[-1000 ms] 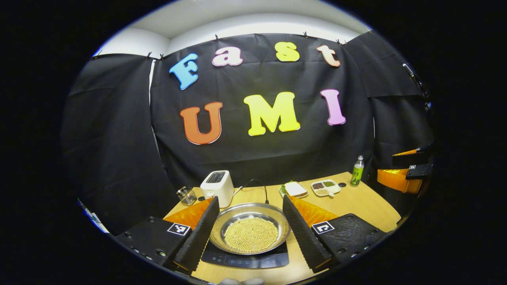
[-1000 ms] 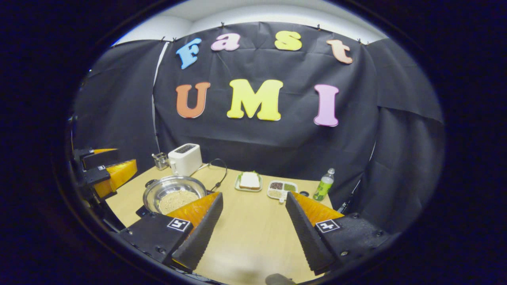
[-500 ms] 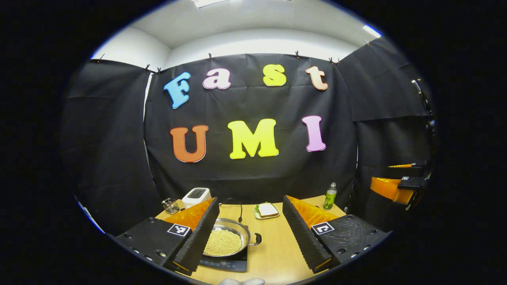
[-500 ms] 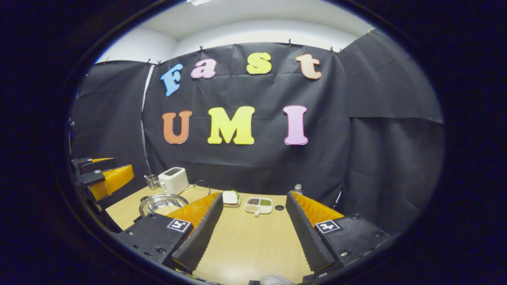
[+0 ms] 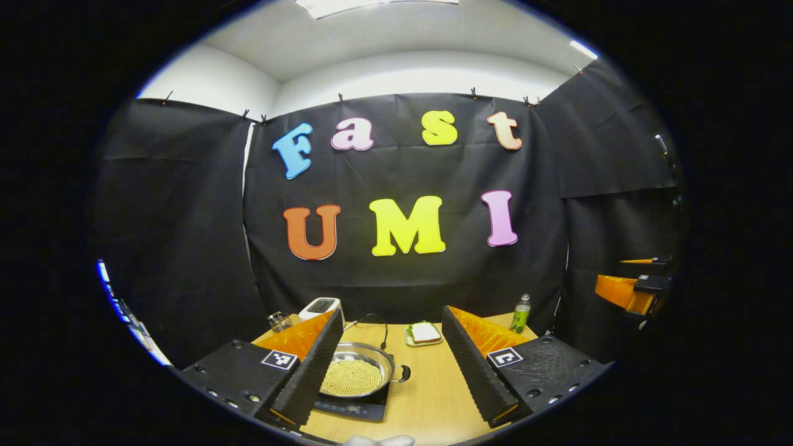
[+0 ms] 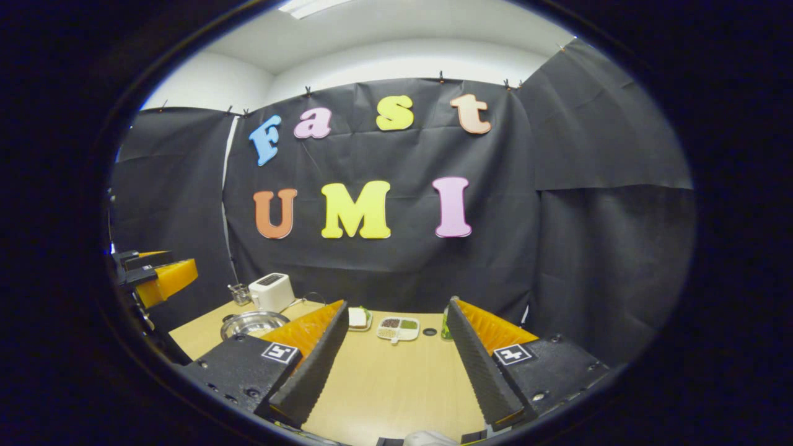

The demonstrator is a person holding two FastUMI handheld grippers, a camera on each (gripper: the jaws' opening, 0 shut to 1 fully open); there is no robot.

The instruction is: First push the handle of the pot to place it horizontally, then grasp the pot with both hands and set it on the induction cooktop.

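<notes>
A: Where is the pot?

B: In the left gripper view, the pot point(image 5: 356, 375) of pale beans sits on the black cooktop point(image 5: 353, 407), partly behind the left gripper's point(image 5: 391, 362) left finger, its side handle point(image 5: 403, 373) pointing into the gap between the fingers.

A: And the grippers?

B: The left gripper is wide open and holds nothing. The right gripper point(image 6: 396, 359) is also wide open and empty above the bare wooden table point(image 6: 390, 384).

A: What lies beyond?

B: A white toaster point(image 5: 321, 306), a sandwich plate point(image 5: 425, 333) and a green bottle point(image 5: 520, 314) stand farther off, ahead of the left gripper.
</notes>
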